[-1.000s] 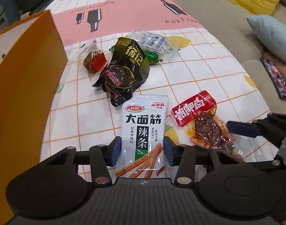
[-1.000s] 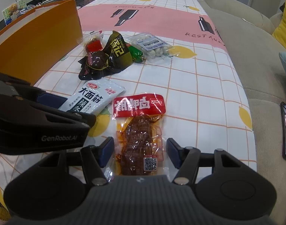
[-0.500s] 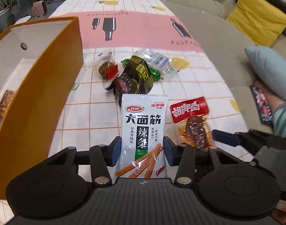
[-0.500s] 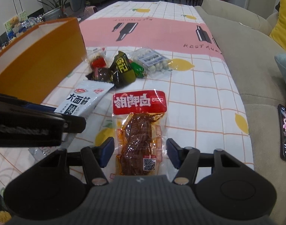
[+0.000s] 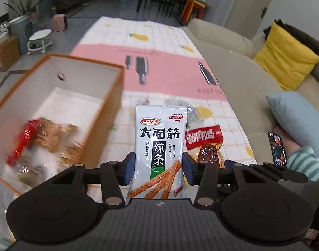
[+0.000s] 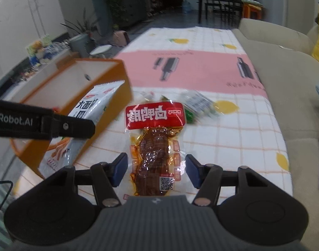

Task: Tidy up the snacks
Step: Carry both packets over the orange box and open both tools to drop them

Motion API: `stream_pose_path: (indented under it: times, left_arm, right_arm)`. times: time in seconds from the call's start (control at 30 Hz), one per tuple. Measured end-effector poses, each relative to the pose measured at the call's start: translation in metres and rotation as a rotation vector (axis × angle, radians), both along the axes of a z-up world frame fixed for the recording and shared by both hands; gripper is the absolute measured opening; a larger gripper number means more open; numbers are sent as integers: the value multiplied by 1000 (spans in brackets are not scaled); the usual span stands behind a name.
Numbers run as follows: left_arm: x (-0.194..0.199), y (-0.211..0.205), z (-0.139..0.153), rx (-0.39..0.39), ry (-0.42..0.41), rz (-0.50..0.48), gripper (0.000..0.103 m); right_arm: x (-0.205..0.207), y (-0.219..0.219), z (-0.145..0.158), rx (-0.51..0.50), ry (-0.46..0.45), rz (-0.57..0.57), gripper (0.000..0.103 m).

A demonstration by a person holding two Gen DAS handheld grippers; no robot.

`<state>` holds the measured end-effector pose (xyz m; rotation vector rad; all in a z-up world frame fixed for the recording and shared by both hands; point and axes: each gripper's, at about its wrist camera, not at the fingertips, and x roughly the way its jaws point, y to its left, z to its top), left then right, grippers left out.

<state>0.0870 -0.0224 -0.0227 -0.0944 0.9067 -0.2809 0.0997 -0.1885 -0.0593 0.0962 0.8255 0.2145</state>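
Both tongs point(image 5: 158, 168) point(image 6: 156, 171) grip snack packets beside the orange box's rim point(image 5: 119, 83).

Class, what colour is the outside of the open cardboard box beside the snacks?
Orange outside, white inside: the open cardboard box shows best in the right wrist view.

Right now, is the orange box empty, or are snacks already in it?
Not empty. In the left wrist view the open orange box already holds several blurred packets at its near end; the far end shows bare white floor.
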Motion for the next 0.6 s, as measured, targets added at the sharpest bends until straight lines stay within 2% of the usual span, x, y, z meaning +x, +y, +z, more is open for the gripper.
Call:
stream_pose_path:
  times: [0.4,0.6]
  left_arm:
    - [15,72,54,53,-100,115,53]
    - [34,100,58,87,-96,166,53]
  right_arm:
    - [28,68,57,67,-107,172,58]
    - [57,112,80,46,-158,267,58]
